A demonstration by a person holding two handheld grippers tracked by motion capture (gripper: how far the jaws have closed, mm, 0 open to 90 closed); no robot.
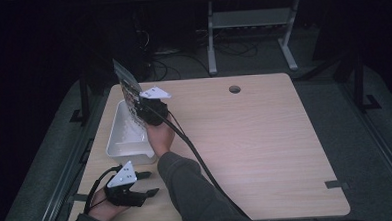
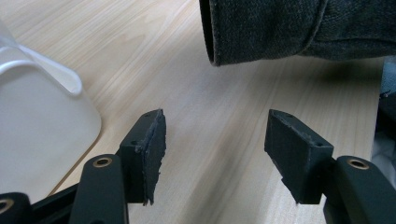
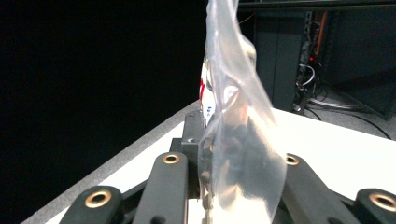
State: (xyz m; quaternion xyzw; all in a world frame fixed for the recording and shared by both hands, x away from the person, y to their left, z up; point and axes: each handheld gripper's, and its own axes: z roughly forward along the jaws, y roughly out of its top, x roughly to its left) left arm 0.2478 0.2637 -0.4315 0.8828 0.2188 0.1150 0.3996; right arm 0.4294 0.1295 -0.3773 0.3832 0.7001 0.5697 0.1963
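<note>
Holding a clear plastic packet (image 1: 127,88) over the white bin (image 1: 116,144) at the left side of the table (image 1: 265,137) — right gripper (image 1: 148,111) pinching it near its lower end, jaws closed down tight on the film, with the right gripper view showing the crinkled sheet (image 3: 233,121) rising from between the two black jaws. Standing nearly upright, long axis running up and leaning a little away toward the far-left corner of the table, top edge pointing up into the dark behind, printed red-and-white contents showing through the lower part. Looking thin, light and floppy — film buckling and folding along its free upper part, so likely bending over under any quick swing rather than keeping its shape. Looking slick too, so probably calling for a firm pinch close to the filled, stiffer part rather than at the loose edge, where the film would slip or crumple. Nothing fragile apparent, though exact contents being too small to tell. Resting near the table's front-left corner, just in front of the bin, left gripper (image 1: 139,185) standing well open with nothing between its pads (image 2: 152,149), only bare wood and a dark sleeve (image 2: 280,28) beyond.
</note>
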